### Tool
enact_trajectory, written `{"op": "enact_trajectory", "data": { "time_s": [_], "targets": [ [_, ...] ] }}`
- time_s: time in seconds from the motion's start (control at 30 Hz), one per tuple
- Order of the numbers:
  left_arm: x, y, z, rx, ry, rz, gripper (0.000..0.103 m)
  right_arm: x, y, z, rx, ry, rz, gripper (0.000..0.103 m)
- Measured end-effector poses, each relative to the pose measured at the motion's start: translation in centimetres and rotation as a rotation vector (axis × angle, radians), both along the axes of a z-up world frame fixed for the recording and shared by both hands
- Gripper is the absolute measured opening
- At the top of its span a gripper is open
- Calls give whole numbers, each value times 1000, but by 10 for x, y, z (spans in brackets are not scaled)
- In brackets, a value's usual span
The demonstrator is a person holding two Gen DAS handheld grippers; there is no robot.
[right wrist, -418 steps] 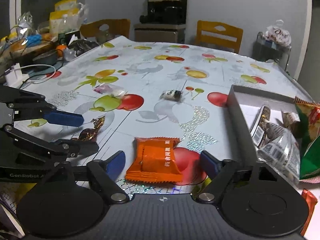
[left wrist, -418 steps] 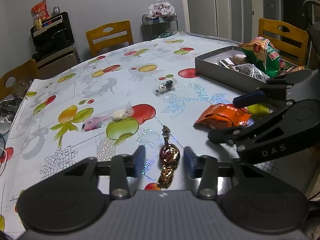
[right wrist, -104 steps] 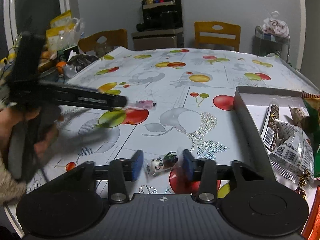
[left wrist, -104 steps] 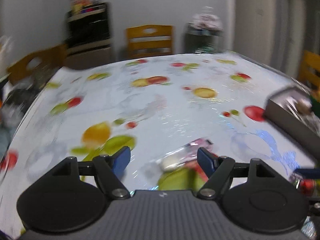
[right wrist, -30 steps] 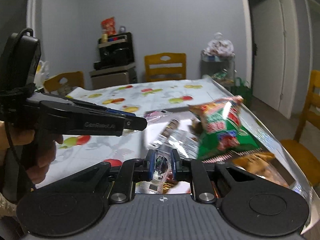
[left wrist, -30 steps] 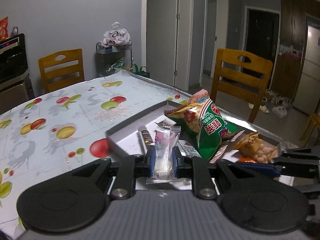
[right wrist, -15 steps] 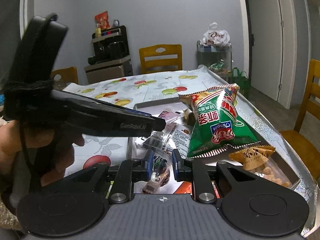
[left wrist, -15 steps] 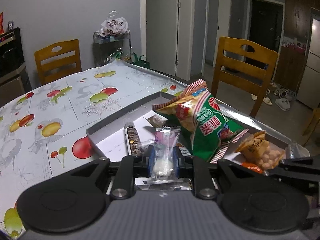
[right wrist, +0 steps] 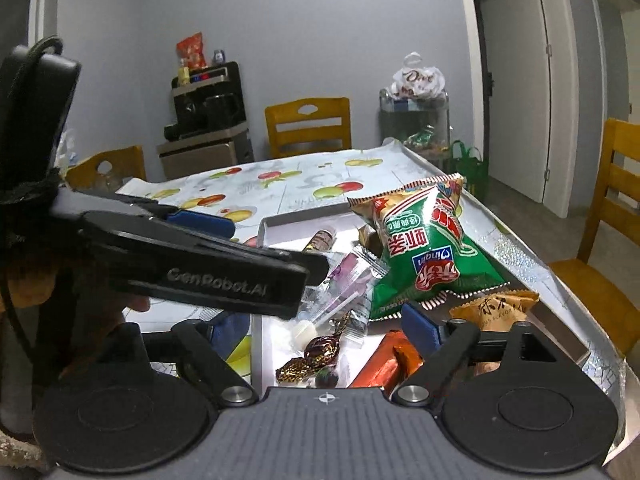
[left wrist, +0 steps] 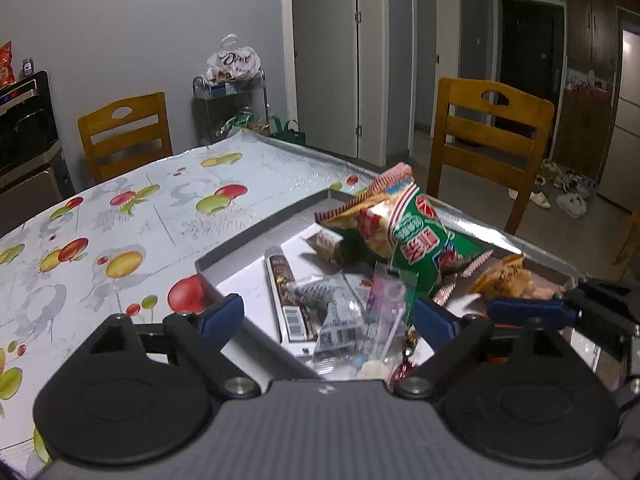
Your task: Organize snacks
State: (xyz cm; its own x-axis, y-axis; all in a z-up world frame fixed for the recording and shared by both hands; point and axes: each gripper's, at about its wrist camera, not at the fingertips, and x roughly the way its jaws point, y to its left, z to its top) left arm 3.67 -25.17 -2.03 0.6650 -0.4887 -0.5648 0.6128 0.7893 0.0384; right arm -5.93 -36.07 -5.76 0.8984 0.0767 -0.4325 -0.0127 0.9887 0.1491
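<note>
Your left gripper (left wrist: 326, 316) and right gripper (right wrist: 324, 330) both gape wide, holding nothing. The clear candy packet (left wrist: 382, 316) lies in the grey tray (left wrist: 224, 256) on the worktop (left wrist: 120, 216), beside the green chip bag (left wrist: 416, 240).

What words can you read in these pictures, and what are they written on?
"GenRobot.AI": on the side of the left tool.
"Dove": on the white shopping bag on the metal rack.
Green chip bag: big Chinese characters, seen upside down; small print too blurred.
Tan snack packet: print too blurred.
Barcode wrapper: digits too small.
</note>
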Motion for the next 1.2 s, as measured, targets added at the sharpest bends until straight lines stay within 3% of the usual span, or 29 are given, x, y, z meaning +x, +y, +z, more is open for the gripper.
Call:
{"op": "enact_trajectory", "data": {
  "time_s": [0.27, 0.47, 0.73, 0.93, 1.2],
  "targets": [
    [-3, 21, 0, -31, 24, 10, 93, -1, 13, 4, -21, 8, 1, 91],
    [-13, 43, 6, -49, 29, 3, 93, -13, 22, 9, -2, 28, -21, 103],
    [-39, 84, 12, -63, 16, 21, 97, -46, 37, 15, -11, 45, -119, 103],
    [-58, 101, 7, -29, -6, 44, 98, -64, 50, 7, -21, 67, -197, 103],
    [-69, 102, -11, 32, 36, 50, 98, -67, 59, -11, -24, 118, -191, 103]
  ]
}}
